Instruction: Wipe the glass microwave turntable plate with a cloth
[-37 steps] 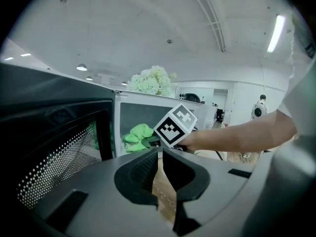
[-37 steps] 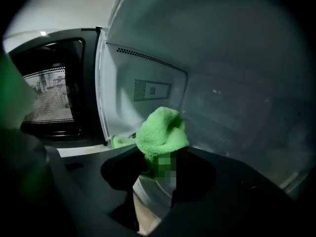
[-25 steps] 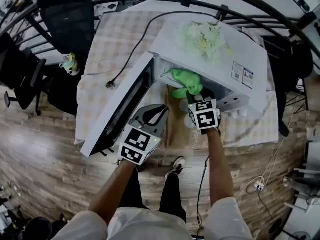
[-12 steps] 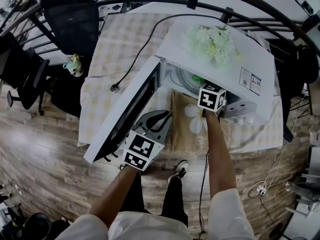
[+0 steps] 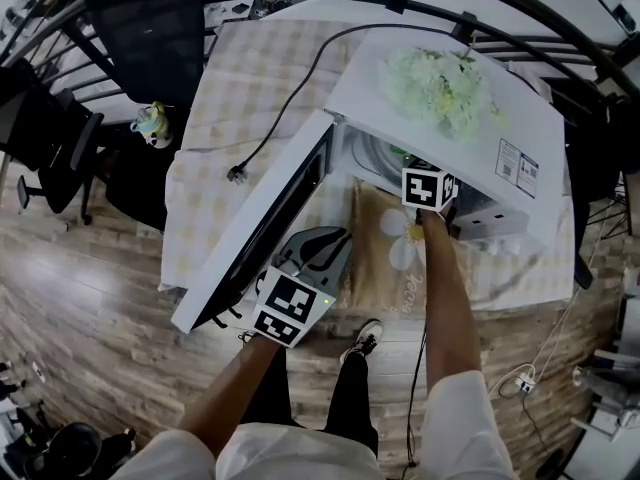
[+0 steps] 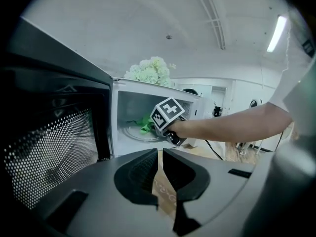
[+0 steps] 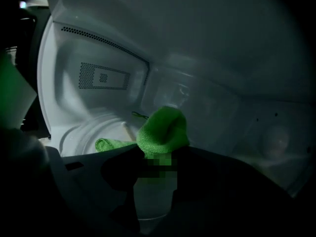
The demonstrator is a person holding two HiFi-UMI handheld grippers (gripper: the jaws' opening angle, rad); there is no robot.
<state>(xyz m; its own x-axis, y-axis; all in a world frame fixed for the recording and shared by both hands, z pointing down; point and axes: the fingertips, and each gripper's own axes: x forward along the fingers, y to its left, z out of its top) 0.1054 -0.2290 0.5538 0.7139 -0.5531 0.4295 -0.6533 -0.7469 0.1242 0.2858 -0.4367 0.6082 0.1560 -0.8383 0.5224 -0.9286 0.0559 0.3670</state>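
Note:
The glass turntable plate [image 7: 91,131] lies on the floor of the white microwave's [image 5: 520,118] cavity. My right gripper [image 7: 155,158] is inside the cavity, shut on a green cloth [image 7: 163,131]. One bunched end of the cloth stands above the jaws and another end trails onto the plate. From the head view only the gripper's marker cube [image 5: 427,189] and a speck of the cloth [image 5: 398,154] show at the opening. My left gripper [image 6: 159,154] hangs outside, below the open door, jaws together and empty. In its view the plate [image 6: 134,133] and cloth [image 6: 146,124] show past the right hand.
The microwave door [image 5: 262,230] stands swung out to the left. A bunch of pale flowers [image 5: 440,88] lies on top of the microwave. A black cord and plug [image 5: 238,173] rest on the checked tablecloth. A beige mat [image 5: 392,253] hangs over the table's front edge. An office chair [image 5: 150,23] stands at the back left.
My right gripper has carried the green cloth from in front of the opening into the microwave cavity. The left gripper has stayed low beside the open door.

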